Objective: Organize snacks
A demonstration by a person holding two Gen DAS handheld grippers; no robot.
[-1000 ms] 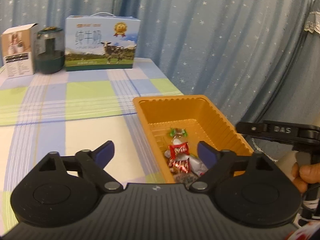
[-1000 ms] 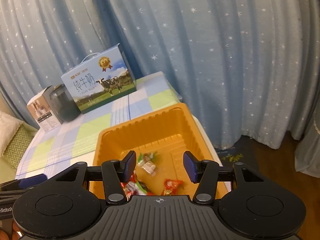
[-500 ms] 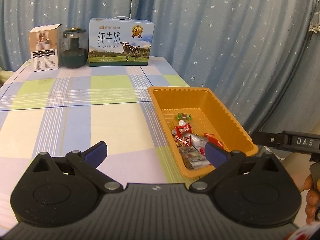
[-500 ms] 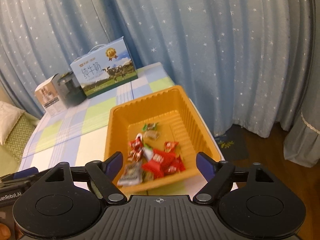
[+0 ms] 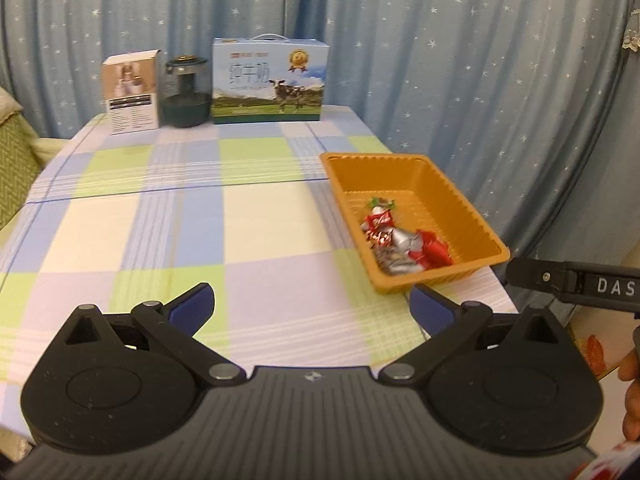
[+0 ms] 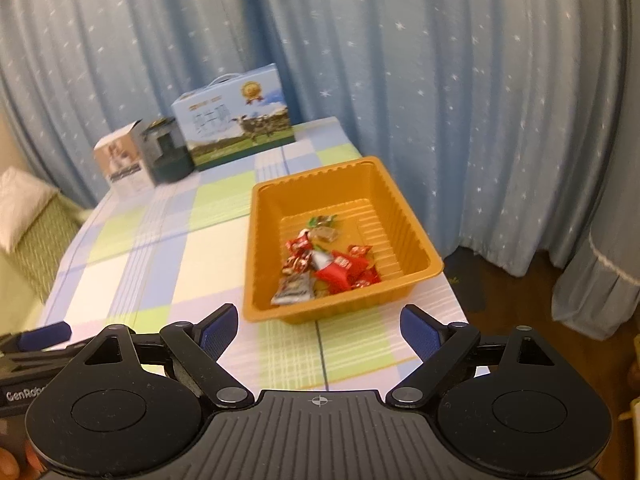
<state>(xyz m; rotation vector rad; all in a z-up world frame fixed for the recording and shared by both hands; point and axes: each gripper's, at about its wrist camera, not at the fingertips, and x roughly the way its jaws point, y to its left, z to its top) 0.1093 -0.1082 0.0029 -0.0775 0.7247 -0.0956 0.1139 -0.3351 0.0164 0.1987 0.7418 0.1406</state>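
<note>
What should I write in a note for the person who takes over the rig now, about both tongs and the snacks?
Left tongs: open, empty, above the checked tablecloth, short of the tray.
Right tongs: open, empty, just in front of the tray's near edge.
Snacks: all the visible wrapped candies lie in the orange tray, which sits near the table's right edge.
Done: no loose snacks are visible on the cloth.
Left: probably nothing to collect; check the areas outside both views.
The milk box, dark jar and small box stand at the far end.
</note>
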